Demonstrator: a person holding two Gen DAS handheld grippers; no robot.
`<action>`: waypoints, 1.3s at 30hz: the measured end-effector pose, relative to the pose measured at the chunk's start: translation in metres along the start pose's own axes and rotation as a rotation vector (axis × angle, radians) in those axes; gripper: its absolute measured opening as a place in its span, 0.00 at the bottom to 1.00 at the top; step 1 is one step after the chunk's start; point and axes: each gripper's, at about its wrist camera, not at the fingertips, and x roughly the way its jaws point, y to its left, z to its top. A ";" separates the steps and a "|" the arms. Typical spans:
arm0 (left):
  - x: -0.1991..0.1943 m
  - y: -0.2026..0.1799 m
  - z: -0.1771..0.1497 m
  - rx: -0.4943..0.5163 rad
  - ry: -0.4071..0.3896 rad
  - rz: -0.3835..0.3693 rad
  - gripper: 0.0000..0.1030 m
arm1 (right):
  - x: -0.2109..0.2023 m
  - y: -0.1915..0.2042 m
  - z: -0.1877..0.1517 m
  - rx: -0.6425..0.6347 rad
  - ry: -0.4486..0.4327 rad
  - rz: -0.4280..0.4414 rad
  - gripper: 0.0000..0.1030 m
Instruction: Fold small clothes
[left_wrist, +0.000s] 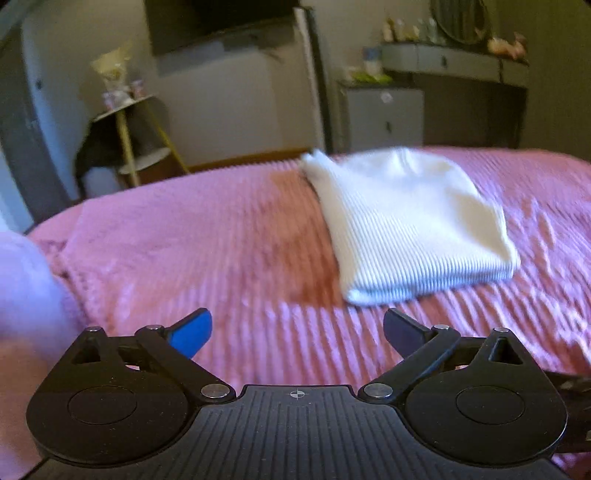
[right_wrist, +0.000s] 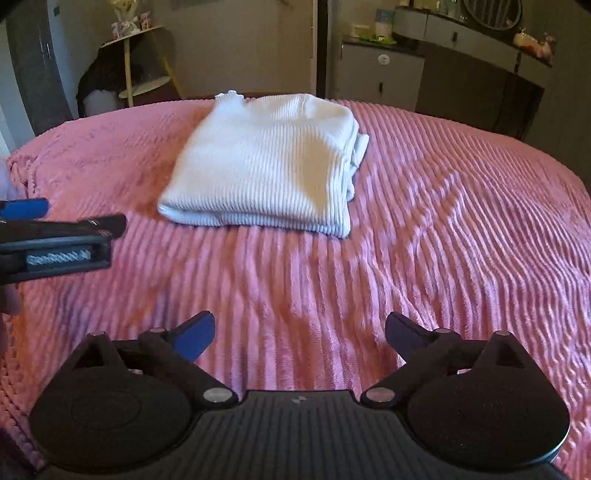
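Note:
A white ribbed garment (left_wrist: 402, 225) lies folded into a thick rectangle on the pink ribbed bedspread (left_wrist: 229, 258). It also shows in the right wrist view (right_wrist: 269, 166), toward the far side of the bed. My left gripper (left_wrist: 297, 332) is open and empty, just short of the garment's near edge. My right gripper (right_wrist: 299, 334) is open and empty, further back from the garment over bare bedspread (right_wrist: 443, 258). The left gripper also shows from the side at the left edge of the right wrist view (right_wrist: 55, 229).
A small shelf stand (right_wrist: 136, 62) with items stands beyond the bed at left. A grey cabinet (right_wrist: 380, 77) and a dark dresser (right_wrist: 480, 66) stand at the back right. The bed's far edge lies just behind the garment.

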 end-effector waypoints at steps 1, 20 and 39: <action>-0.007 0.004 0.003 -0.024 0.004 -0.004 0.99 | -0.004 0.001 0.003 0.005 0.007 -0.003 0.96; -0.015 0.016 0.037 -0.091 0.158 -0.017 1.00 | -0.023 -0.003 0.046 0.067 -0.011 -0.005 0.96; 0.005 0.000 0.042 -0.016 0.248 -0.050 1.00 | -0.012 -0.001 0.064 0.044 0.036 -0.038 0.96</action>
